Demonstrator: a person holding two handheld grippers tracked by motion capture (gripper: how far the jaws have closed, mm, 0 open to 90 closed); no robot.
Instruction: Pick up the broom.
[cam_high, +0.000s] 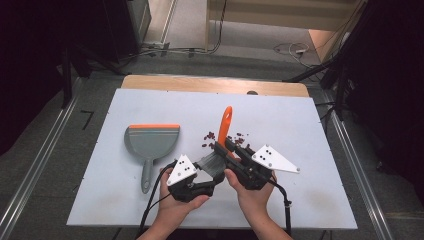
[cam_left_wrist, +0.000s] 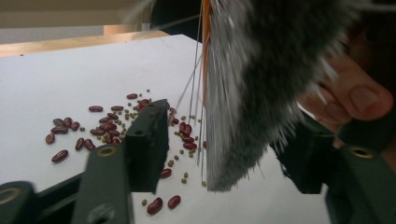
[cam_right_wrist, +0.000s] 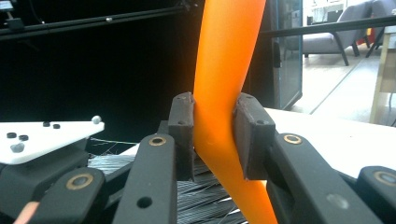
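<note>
Brush (cam_high: 223, 131): you are holding it over the middle of the table (cam_high: 300, 125), orange handle (cam_right_wrist: 229, 70) pointing away from you, grey bristle head (cam_left_wrist: 261, 84) toward you and hanging just above the table top.
Right gripper (cam_right_wrist: 214, 140): you are pinching the orange handle between its two black jaws; in the right gripper view both pads are pressing on the handle's narrow part. In the high view your right hand (cam_high: 252, 192) is gripping this gripper near the table's front edge.
Left gripper (cam_left_wrist: 224, 154): you are bringing its jaws in around the bristle head; the bristles are hanging between them. Jaws are standing partly spread, and the near pad is not touching the bristles in the left gripper view. Far pad is mostly hidden by the bristles, contact there unclear.
Left hand (cam_high: 180, 197): you are holding the left gripper just beside the right one, the two white plates almost side by side.
Beans (cam_left_wrist: 107, 126): dark red beans and small green ones are lying scattered on the table, under and beyond the bristle tips.
Dustpan (cam_high: 150, 145): grey with an orange lip, lying flat on the table to the left of the brush, well apart from the beans, handle pointing toward you.
</note>
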